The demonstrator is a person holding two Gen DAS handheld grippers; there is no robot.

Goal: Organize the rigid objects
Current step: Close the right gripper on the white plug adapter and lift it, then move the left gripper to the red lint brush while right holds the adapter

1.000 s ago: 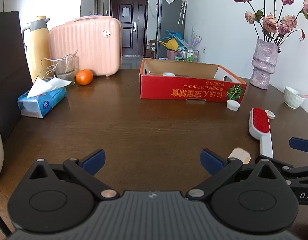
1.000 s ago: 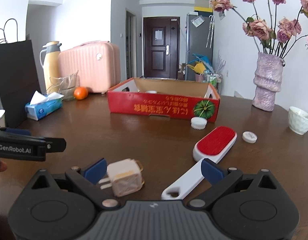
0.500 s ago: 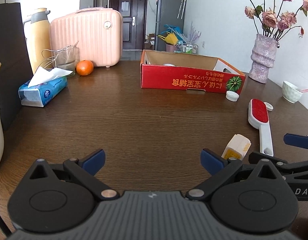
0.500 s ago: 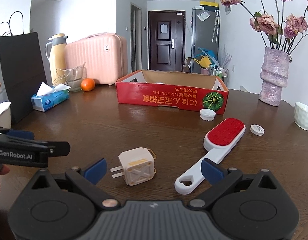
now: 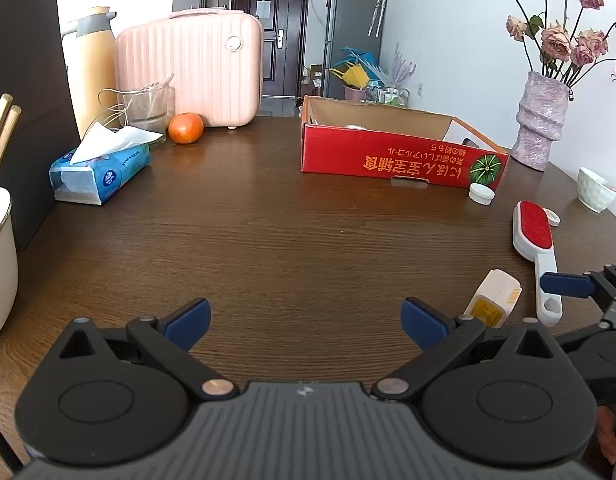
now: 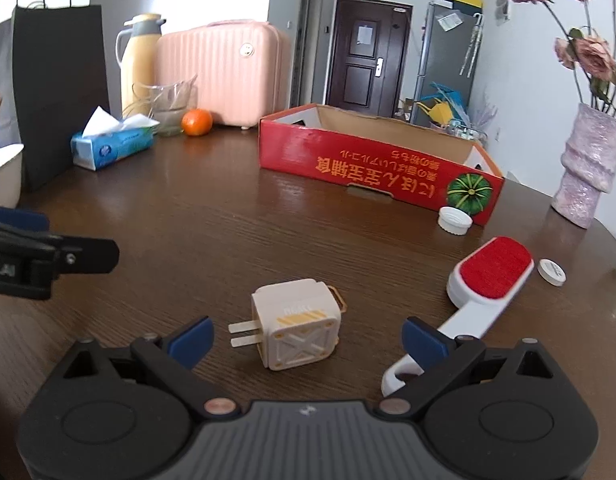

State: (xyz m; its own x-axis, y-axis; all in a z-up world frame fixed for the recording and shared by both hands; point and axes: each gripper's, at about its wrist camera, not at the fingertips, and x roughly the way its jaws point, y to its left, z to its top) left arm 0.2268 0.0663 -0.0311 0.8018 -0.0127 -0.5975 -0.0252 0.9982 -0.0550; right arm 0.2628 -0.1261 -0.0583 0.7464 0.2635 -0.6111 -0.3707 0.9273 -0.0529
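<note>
- Here, right gripper [image 6: 307, 334]: jaws spread wide and empty, low over the dark wooden worktop [image 6: 228, 240]; the cream cube-shaped plug adapter with two flat prongs [image 6: 296, 334] lies on the worktop between the blue fingertips, touching neither.
- Left gripper [image 5: 304, 316]: jaws likewise spread and empty, above bare worktop; the adapter sits just beyond its right fingertip in the left wrist view.
- White-handled lint brush with a red pad [image 6: 484, 280]: flat on the worktop just right of the adapter, its handle end running under the right gripper's right finger.
- Two small white round caps: the ribbed one [image 6: 454, 220] is just in front of the box, the flat one [image 6: 551, 272] just beside the brush head.
- Red cardboard box with printed lettering and a pumpkin picture [image 6: 372, 172]: open-topped, well beyond the loose items; judged to be the collection place. Something pale shows inside in the left wrist view, too small to identify.
- Bystanders at the far left: blue tissue pack [image 6: 112, 146], orange fruit [image 6: 197, 122], pink hard-shell case [image 6: 224, 76].
- Step in hand (judgement): approach to picking the adapter, with no grasp made yet.
- Next move (judgement): lower slightly, centre the adapter's flat side faces between the jaws, keep clear of the prongs and the brush handle, then close.
</note>
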